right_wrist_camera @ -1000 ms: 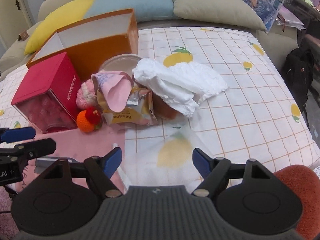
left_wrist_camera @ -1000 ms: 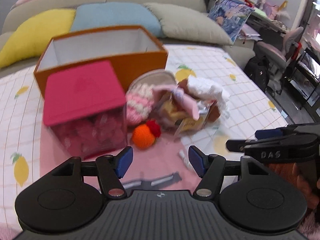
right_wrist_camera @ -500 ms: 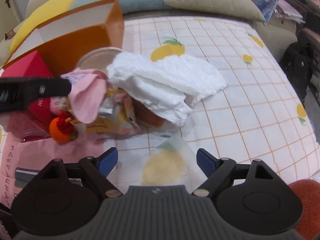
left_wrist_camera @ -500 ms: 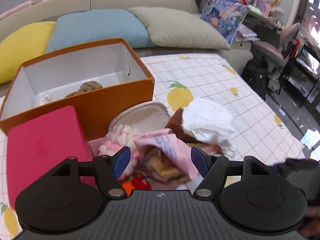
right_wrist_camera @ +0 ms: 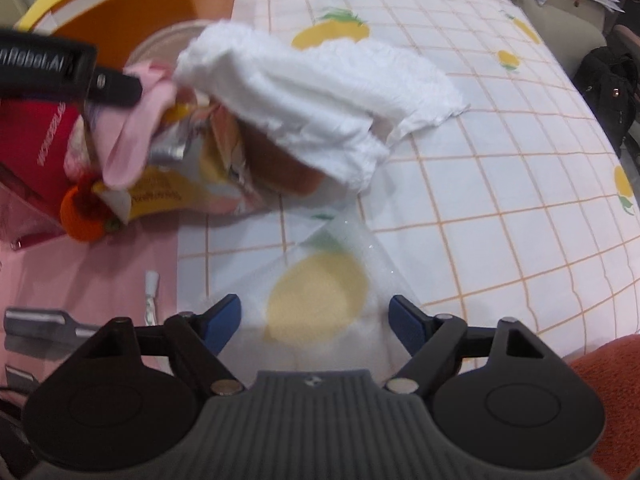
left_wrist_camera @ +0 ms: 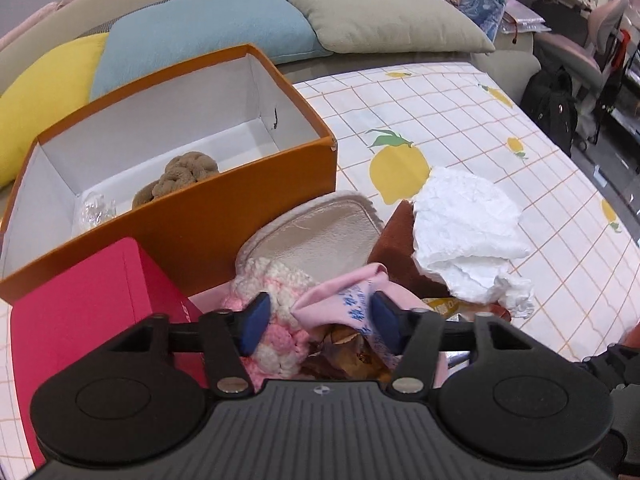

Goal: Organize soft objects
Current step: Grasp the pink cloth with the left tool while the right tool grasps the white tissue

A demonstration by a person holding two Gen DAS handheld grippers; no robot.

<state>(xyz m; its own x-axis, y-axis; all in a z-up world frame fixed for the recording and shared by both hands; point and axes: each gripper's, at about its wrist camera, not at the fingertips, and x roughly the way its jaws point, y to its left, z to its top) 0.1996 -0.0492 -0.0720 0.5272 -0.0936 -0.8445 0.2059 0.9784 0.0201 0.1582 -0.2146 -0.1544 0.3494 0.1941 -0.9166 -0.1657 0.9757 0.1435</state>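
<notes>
The orange box [left_wrist_camera: 192, 216] is taken as the landmark. It stands open-topped on the lemon-print cloth [left_wrist_camera: 460, 128], apparently so that soft things can be dropped in from above; a brown plush lump [left_wrist_camera: 176, 178] is already seen on its floor. The red box [left_wrist_camera: 92, 312] is set against its near wall, and the remaining pile is heaped just in front of its near right corner, within short reach.

In that pile a white crumpled cloth [left_wrist_camera: 464, 232] is draped over a brown object [left_wrist_camera: 394, 248], with a beige pouch [left_wrist_camera: 320, 236] lying against the box front. Nearer than these, a pink-and-white knit [left_wrist_camera: 276, 280] and a pink cloth [left_wrist_camera: 352, 292] are found.

The left gripper [left_wrist_camera: 316, 320] is lowered over the pink cloth; its jaws have just been closing around it, yet are about half open, and contact cannot be confirmed. The right gripper [right_wrist_camera: 316, 316], further from the box, is held wide open over a clear plastic bag [right_wrist_camera: 340, 248], nothing gripped.
</notes>
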